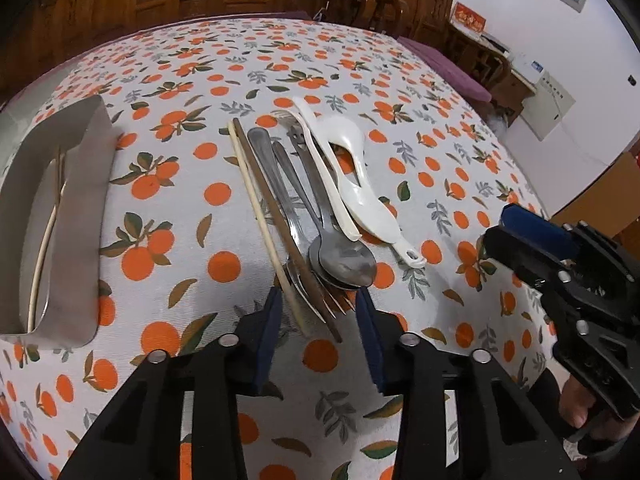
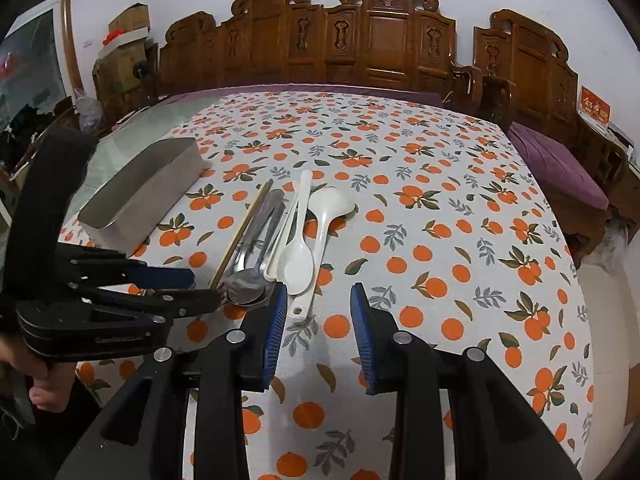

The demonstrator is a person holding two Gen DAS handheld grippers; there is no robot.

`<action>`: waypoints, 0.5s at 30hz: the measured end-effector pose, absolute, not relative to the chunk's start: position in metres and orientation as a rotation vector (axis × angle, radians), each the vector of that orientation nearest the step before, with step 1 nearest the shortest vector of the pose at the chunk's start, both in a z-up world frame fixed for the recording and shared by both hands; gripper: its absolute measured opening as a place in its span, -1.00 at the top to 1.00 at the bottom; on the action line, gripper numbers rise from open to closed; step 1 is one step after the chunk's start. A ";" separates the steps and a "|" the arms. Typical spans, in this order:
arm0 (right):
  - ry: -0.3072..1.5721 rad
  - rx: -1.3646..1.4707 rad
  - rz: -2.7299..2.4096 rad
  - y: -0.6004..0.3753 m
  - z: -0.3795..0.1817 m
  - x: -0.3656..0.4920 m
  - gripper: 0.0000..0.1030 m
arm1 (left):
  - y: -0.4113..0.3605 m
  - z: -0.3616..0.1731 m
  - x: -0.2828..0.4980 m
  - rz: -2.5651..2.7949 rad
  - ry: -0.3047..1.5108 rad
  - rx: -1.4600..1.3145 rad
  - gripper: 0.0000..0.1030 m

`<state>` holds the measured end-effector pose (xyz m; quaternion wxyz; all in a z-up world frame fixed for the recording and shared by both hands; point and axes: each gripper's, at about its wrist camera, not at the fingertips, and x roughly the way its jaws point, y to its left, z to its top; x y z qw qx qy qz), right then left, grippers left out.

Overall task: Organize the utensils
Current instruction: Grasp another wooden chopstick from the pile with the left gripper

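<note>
A pile of utensils lies mid-table: a pale chopstick [image 1: 260, 216], a brown chopstick [image 1: 280, 220], metal spoons [image 1: 344, 260] and forks, a white plastic spoon [image 1: 324, 168] and a white rice paddle [image 1: 360, 188]. The metal box [image 1: 76, 208] at the left holds chopsticks [image 1: 46, 240]. My left gripper [image 1: 318, 300] is open, its tips just short of the chopstick ends. My right gripper [image 2: 319, 300] is open and empty, near the paddle's handle [image 2: 298, 308]. The pile [image 2: 256, 240] and box [image 2: 140, 196] also show in the right wrist view.
The table has an orange-print cloth [image 1: 180, 80]. Carved wooden benches [image 2: 380, 40] with purple cushions [image 2: 560, 164] stand behind and right of it. The right gripper [image 1: 560, 264] shows at the left wrist view's right edge; the left gripper [image 2: 120, 292] shows at the right wrist view's left.
</note>
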<state>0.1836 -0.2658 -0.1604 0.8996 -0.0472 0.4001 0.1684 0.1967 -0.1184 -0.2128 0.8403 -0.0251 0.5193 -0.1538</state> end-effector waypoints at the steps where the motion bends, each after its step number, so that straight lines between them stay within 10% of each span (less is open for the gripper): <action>1: 0.825 -0.096 0.344 -0.267 -0.159 0.184 0.32 | -0.119 -0.213 0.197 -0.322 1.099 -0.049 0.36; 15: 0.839 -0.084 0.337 -0.270 -0.163 0.186 0.32 | -0.116 -0.213 0.194 -0.328 1.097 -0.025 0.75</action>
